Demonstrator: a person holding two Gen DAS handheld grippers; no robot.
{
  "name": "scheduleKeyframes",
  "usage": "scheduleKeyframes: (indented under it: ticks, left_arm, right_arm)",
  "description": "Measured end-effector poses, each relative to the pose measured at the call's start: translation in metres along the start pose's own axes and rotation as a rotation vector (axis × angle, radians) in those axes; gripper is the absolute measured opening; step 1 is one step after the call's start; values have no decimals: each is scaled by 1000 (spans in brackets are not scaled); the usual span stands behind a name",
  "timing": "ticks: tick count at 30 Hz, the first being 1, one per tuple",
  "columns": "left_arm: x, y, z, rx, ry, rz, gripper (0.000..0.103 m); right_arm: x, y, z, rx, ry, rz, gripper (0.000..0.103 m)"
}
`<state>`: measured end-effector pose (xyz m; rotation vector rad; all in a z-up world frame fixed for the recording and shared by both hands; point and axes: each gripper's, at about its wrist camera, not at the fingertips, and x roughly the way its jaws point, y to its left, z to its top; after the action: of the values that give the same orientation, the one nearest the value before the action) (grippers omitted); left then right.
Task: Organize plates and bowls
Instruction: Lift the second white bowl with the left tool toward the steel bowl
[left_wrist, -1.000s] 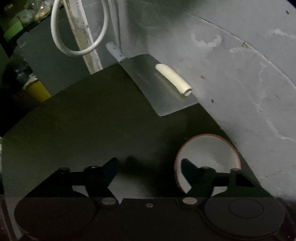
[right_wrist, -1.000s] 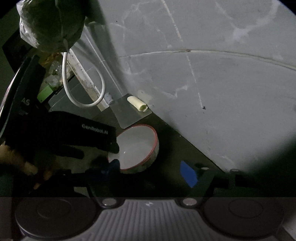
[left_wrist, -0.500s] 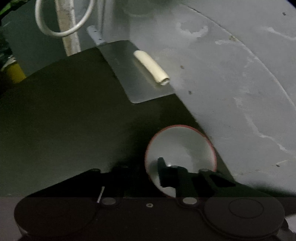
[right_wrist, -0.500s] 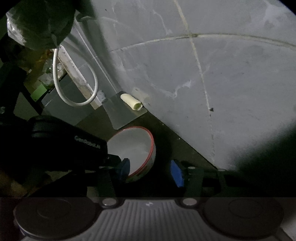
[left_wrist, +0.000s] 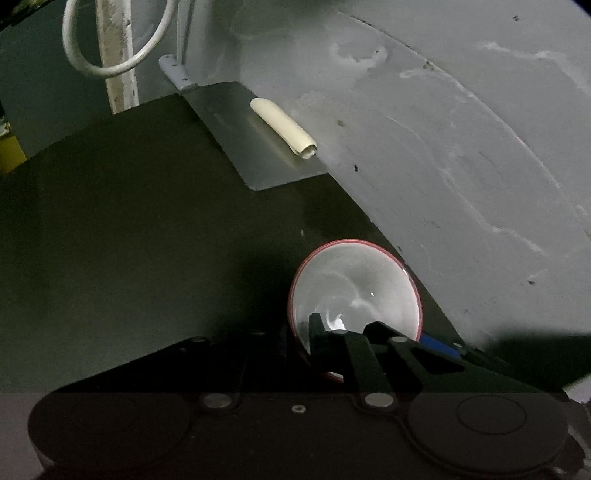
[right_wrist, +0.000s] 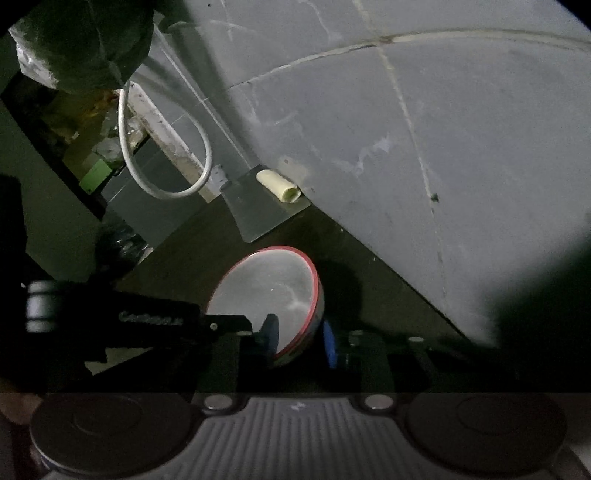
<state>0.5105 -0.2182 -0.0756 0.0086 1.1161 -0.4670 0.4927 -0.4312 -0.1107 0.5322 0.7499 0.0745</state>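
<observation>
A white bowl with a red rim (left_wrist: 356, 284) sits on the dark counter next to the grey wall; it also shows in the right wrist view (right_wrist: 269, 284). My left gripper (left_wrist: 299, 332) is shut on the bowl's near rim, one finger inside. My right gripper (right_wrist: 301, 341) is shut on the rim too, its blue pads on either side of the bowl's wall. The left gripper's black body (right_wrist: 155, 321) shows at the left of the right wrist view.
A steel cleaver (left_wrist: 255, 147) lies flat at the back of the dark counter (left_wrist: 129, 240) with a cream roll (left_wrist: 284, 127) on its blade. A white cable loop (left_wrist: 110, 62) hangs behind. The grey wall (left_wrist: 461, 147) runs along the right.
Both grippers have moved in on the bowl and closed on its rim. The bowl has tilted a little in the right wrist view.
</observation>
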Motion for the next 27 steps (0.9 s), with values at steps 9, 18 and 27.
scheduleKeyframes:
  ticks: [9,18,27]
  left_arm:
    - [-45,-6,-42,47,-103,-23,12]
    - [-115,-15,-88,28,-229,-42,11]
    - [-176,-11,-141,-17,-307,-79,11]
  right_arm:
    - [-39,1,-21,-16,-29,79,19]
    - [-103,22,-35,-80,-80,159,17]
    - [-158,52,-64,-137,-65,186,17]
